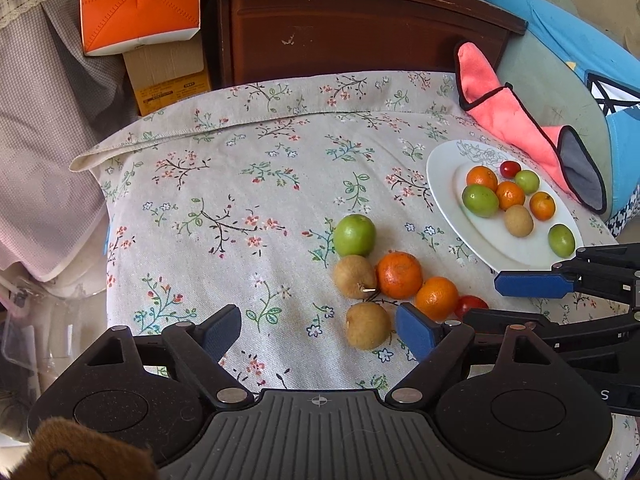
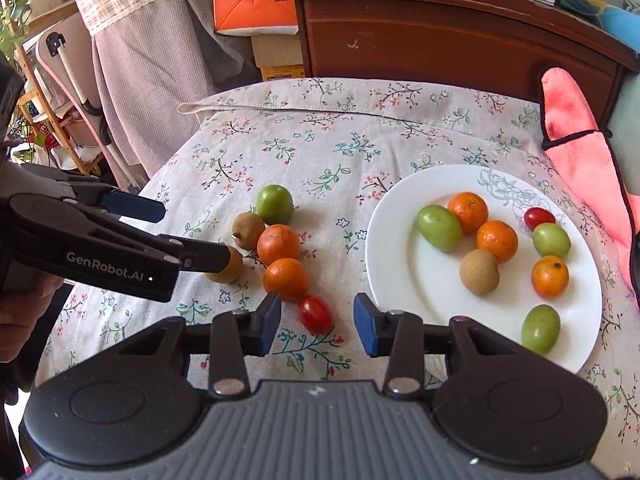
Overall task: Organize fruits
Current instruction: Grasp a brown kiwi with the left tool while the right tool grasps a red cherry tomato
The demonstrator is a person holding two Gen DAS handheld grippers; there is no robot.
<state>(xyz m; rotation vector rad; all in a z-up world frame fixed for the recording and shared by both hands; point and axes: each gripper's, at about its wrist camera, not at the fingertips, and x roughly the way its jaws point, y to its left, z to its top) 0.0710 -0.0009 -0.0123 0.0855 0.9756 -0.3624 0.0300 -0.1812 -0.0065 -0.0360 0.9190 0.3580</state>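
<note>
Left gripper (image 1: pixel 318 334): jaws spread wide, nothing between them, low over the floral tablecloth (image 1: pixel 224 184). Its right pad sits just beside the near brown fruit (image 1: pixel 367 331).

Loose cluster on the cloth, left of the plate: a green fruit (image 1: pixel 354 235) at the far end; a brown fruit with a stem (image 1: pixel 354 277) just near of it; a large tangerine (image 1: pixel 399 275) touching that brown fruit on its right; a second tangerine (image 1: pixel 436 298) beside it; a cherry tomato (image 2: pixel 316 314) at the near right end of the row.

Right gripper (image 2: pixel 316 324): jaws moderately open, holding nothing, its pads standing either side of the cherry tomato without contact.

White plate (image 2: pixel 400 280), right of the cluster: carries three tangerines, three green fruits, one brown fruit and one cherry tomato.

A pink cloth (image 2: pixel 580 128) lies at the far right, behind the plate. A dark wooden cabinet (image 1: pixel 360 28) stands beyond the table.
</note>
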